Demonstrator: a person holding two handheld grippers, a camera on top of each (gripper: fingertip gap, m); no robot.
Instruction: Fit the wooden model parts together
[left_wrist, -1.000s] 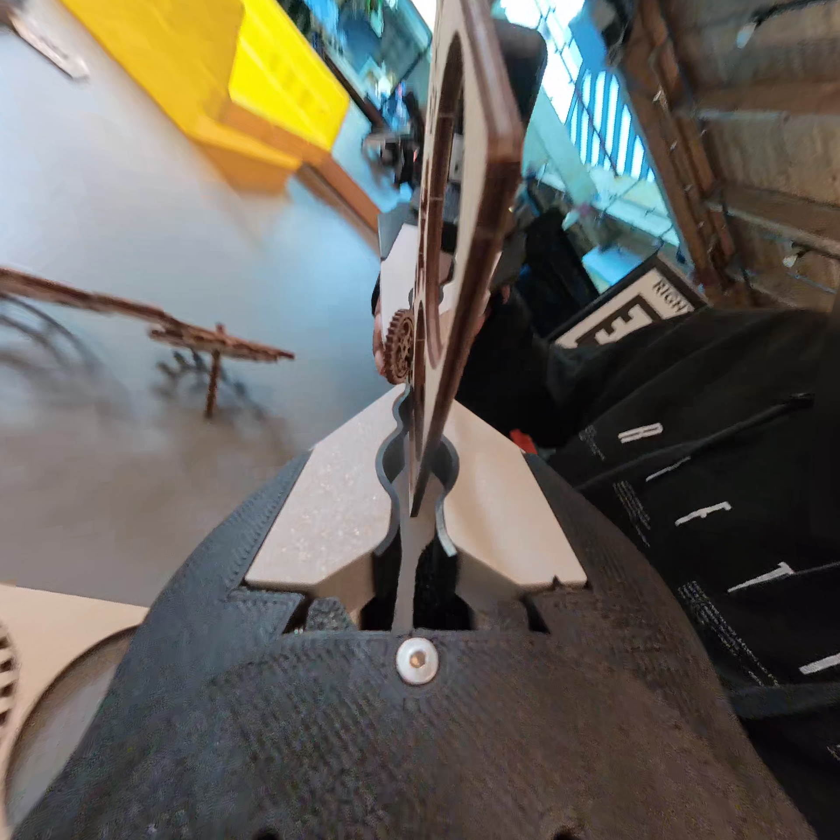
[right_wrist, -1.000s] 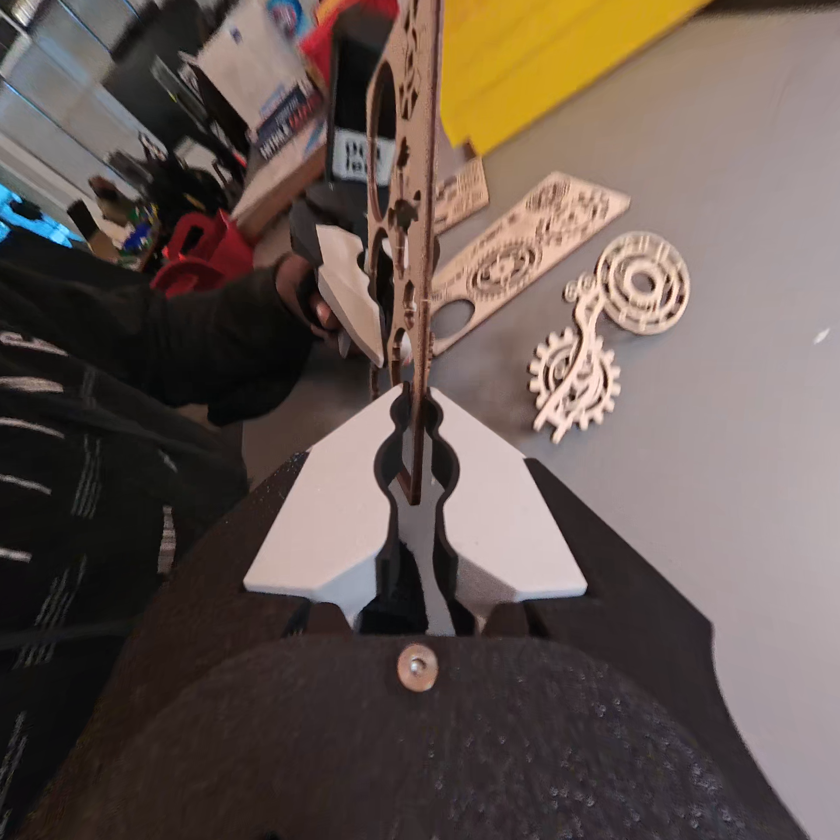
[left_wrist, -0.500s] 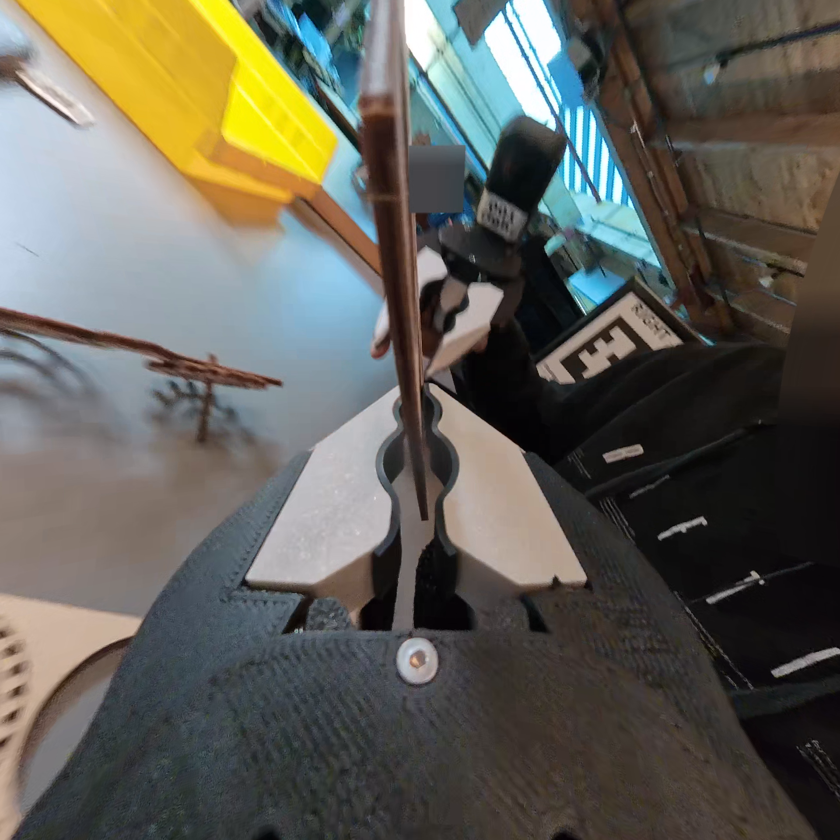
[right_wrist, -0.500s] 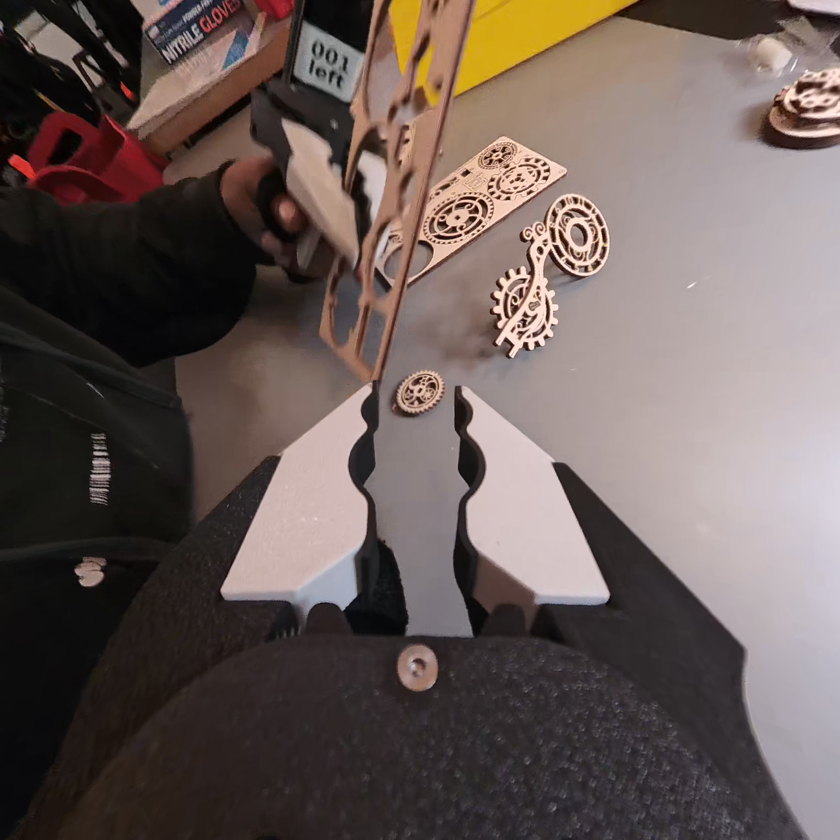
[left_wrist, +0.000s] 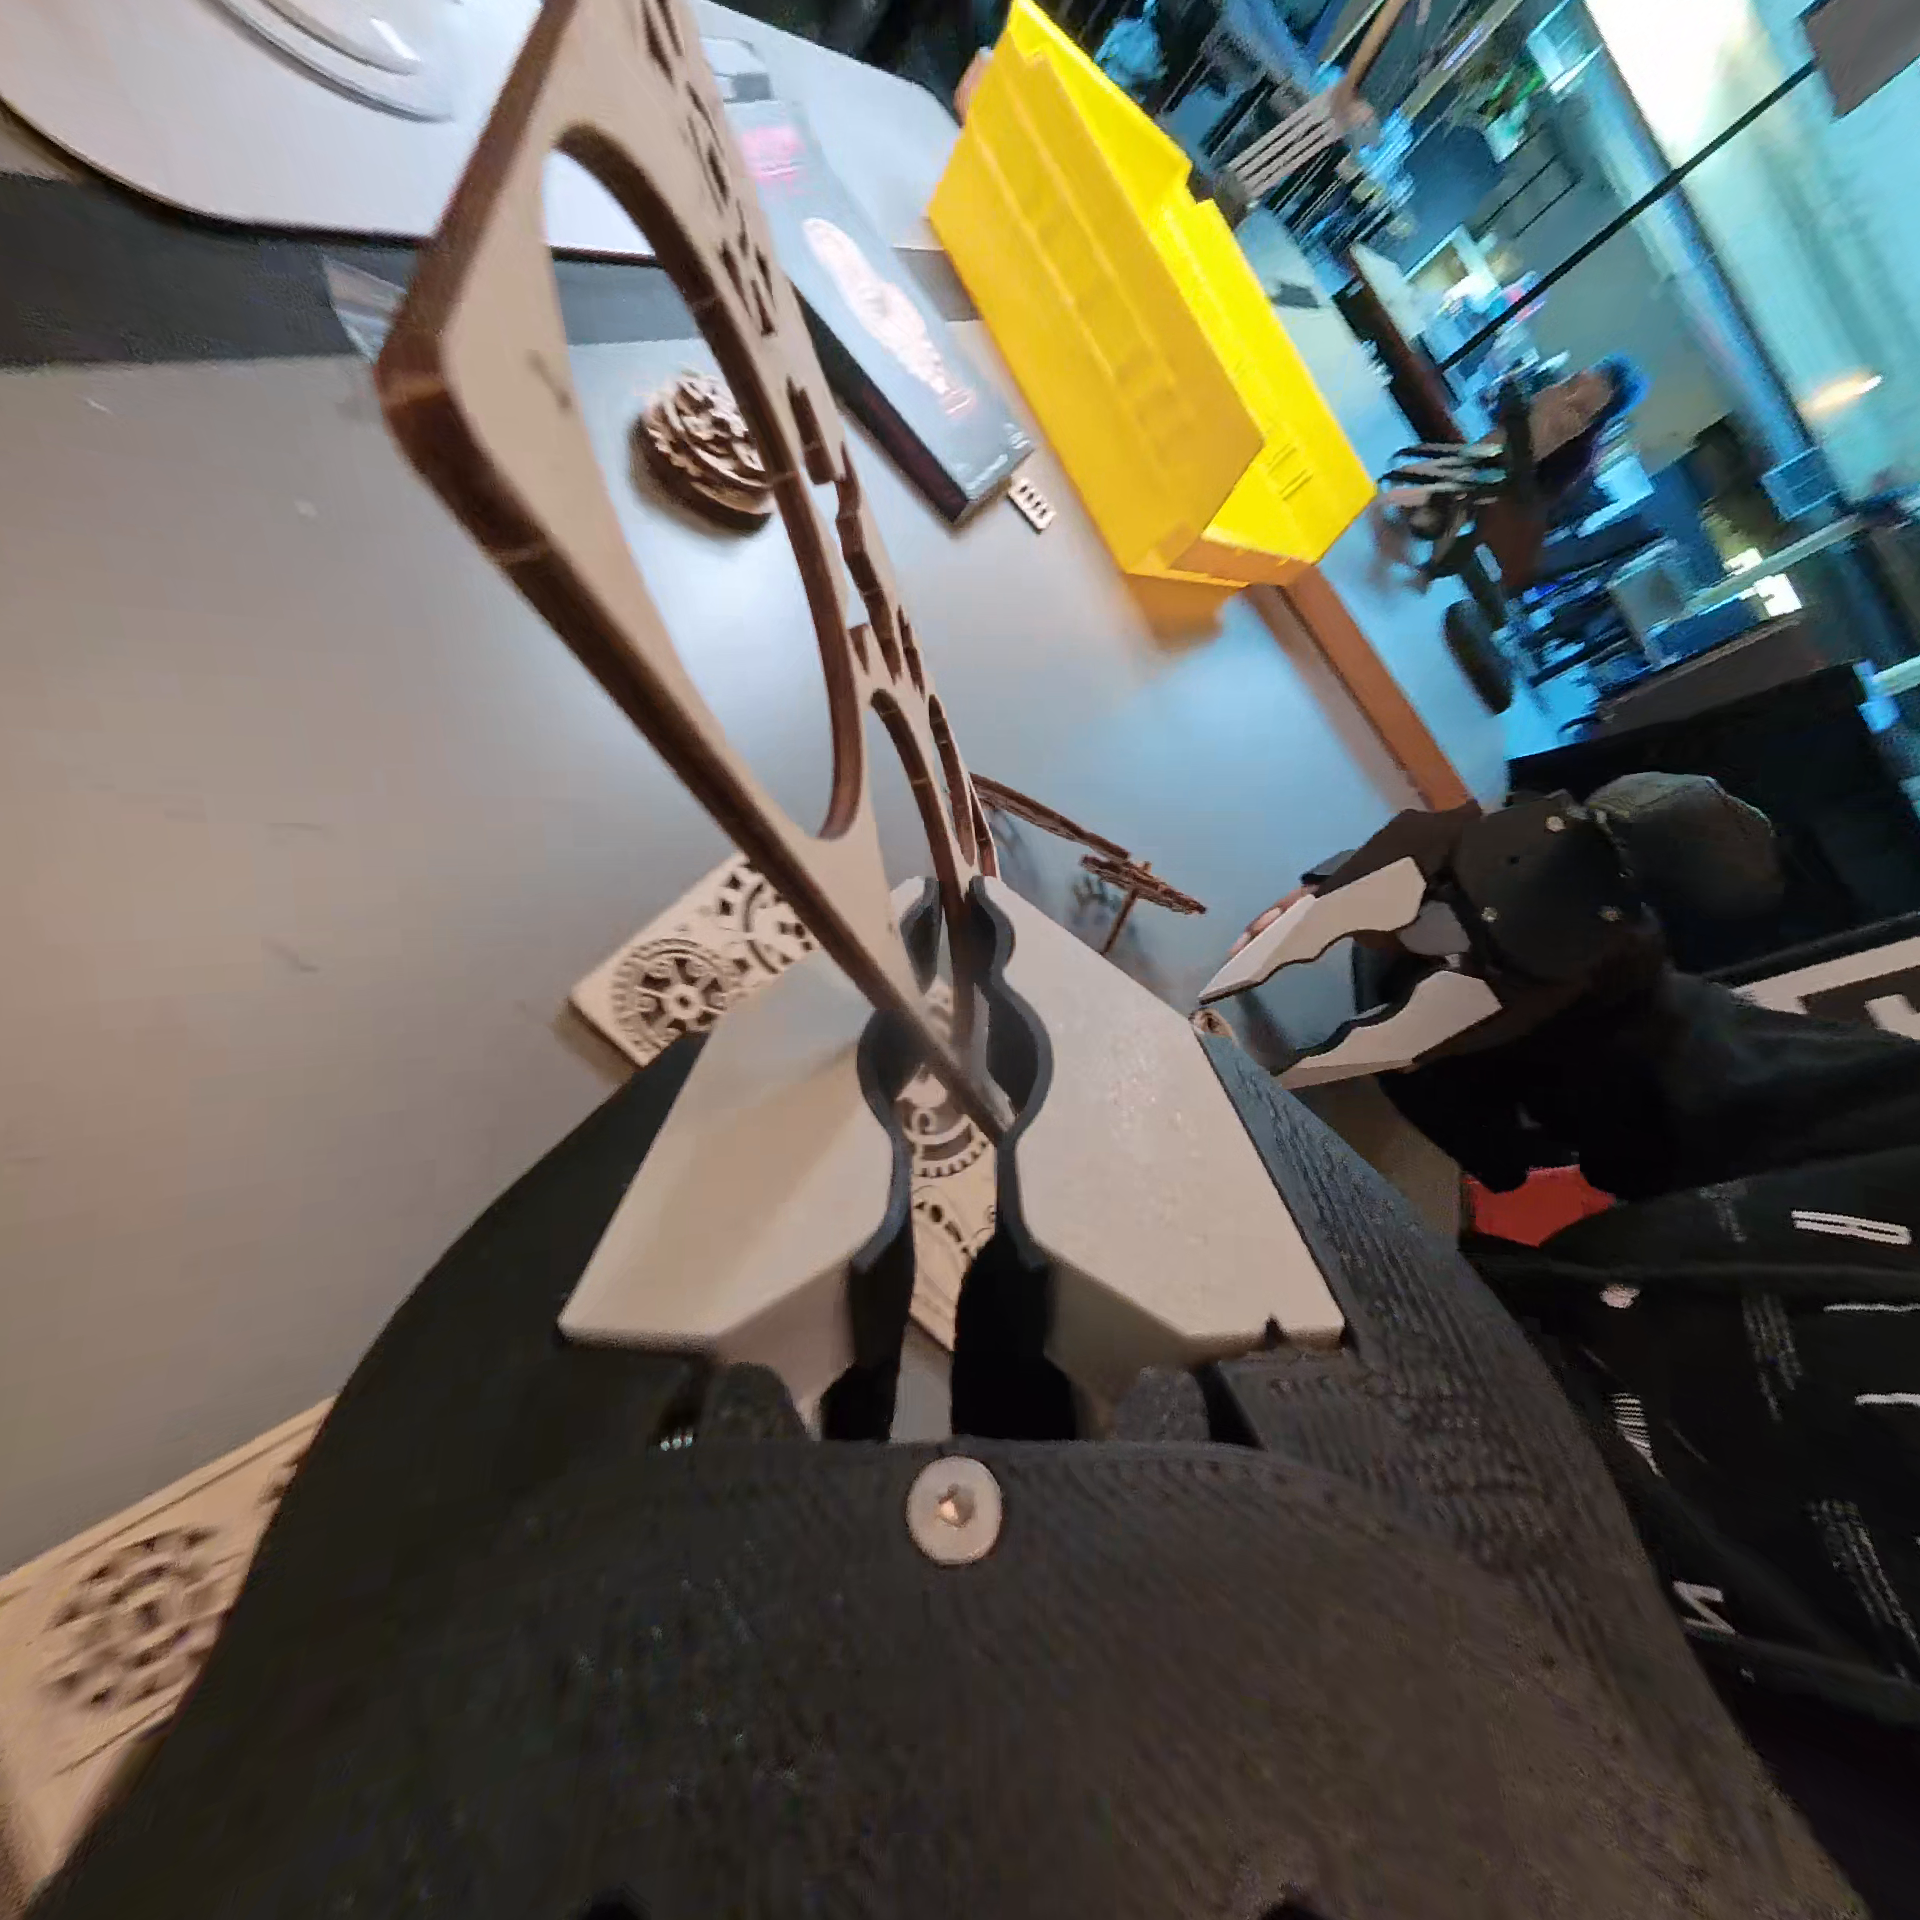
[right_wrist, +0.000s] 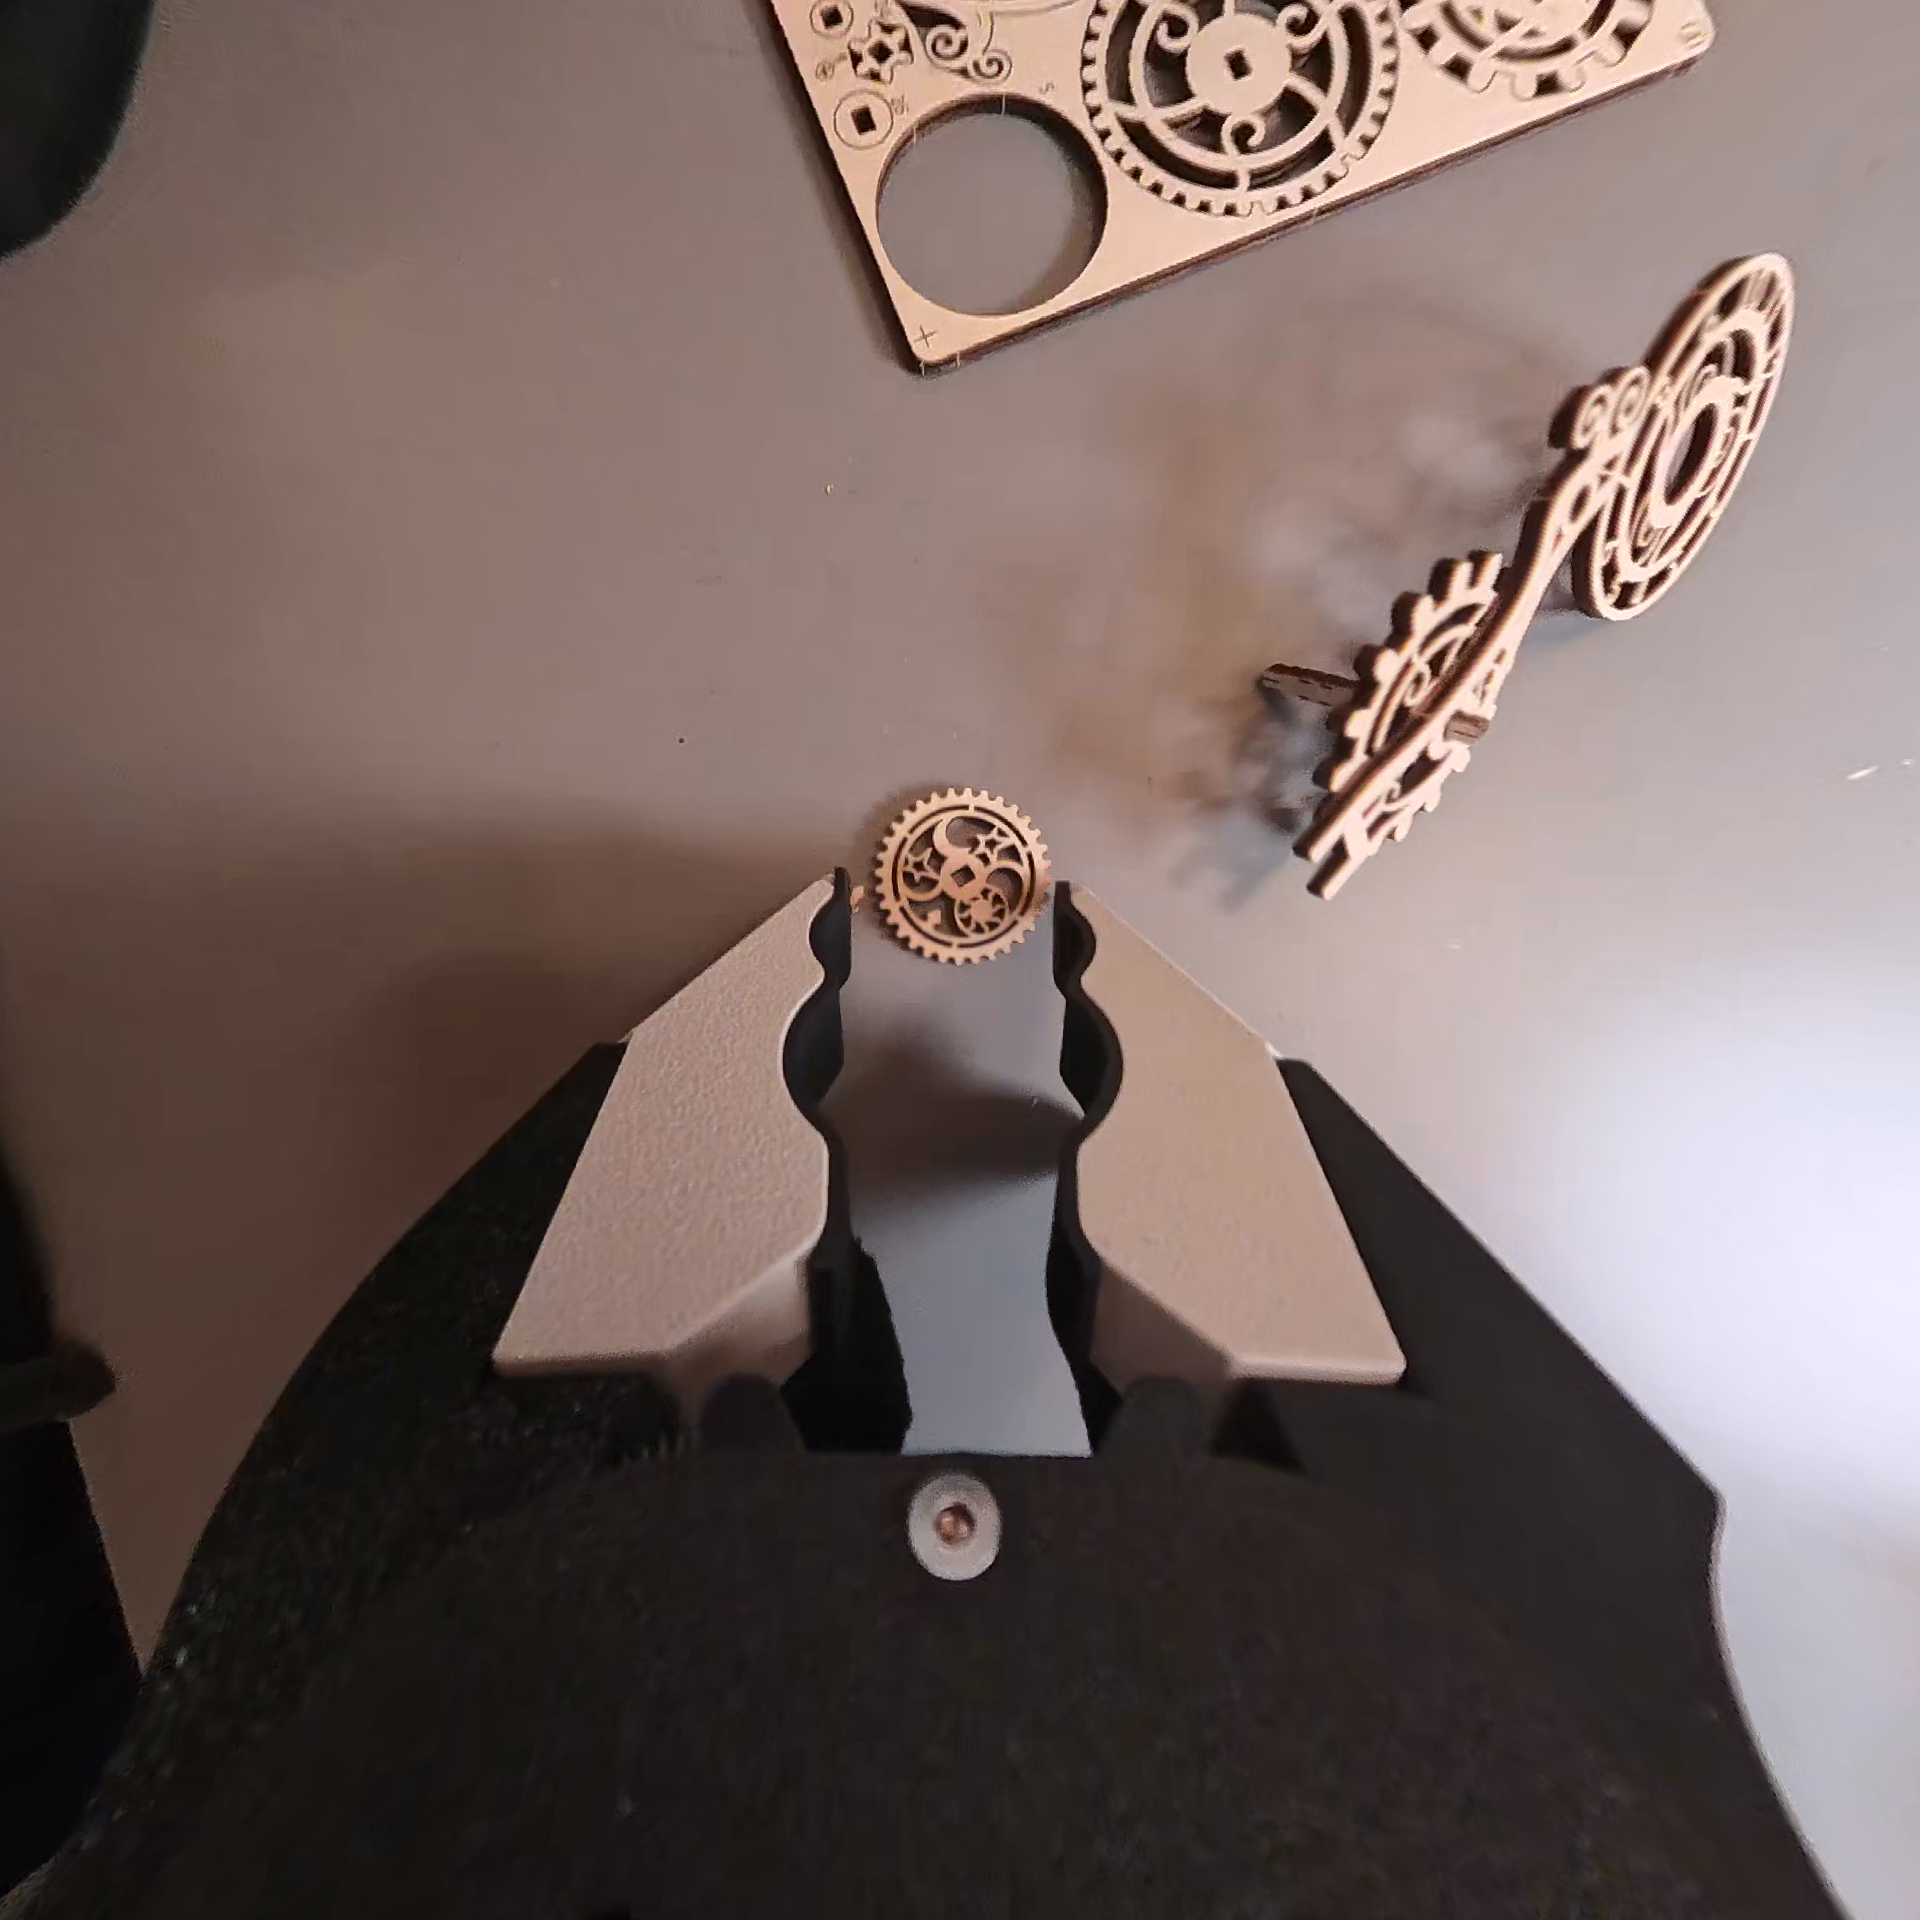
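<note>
**Item 1 – small gear** (right_wrist: 962, 876): lying flat on grey table (right_wrist: 468, 623), just ahead of R gripper (right_wrist: 954, 902), centred betw. the fingertips, tips flanking its near half. Round, so no long axis; flat face up.

**Item 2 – R gripper:** jaws standing apart, nothing betw. them, pointing down at table. Nearer tool to the gear by far. Judgement: next move is likely dropping and closing across the gear's rim; thin part, could skid or tip.

**Item 3 – L gripper** (left_wrist: 951, 997): clamping cut-out wooden sheet (left_wrist: 582, 436) by a lower corner, sheet tilting up and left, well off the table.

**Item 4 – misc.:** gear-pattern sheet (right_wrist: 1195, 135) lying beyond the gear; part-built gear assy (right_wrist: 1538, 582) to the right, well apart; yellow bin (left_wrist: 1132, 343) far side.

**Not showing:** whether R tips are touching table; gear hidden in L view; assy blurred; top sheet cut off by frame edge.
</note>
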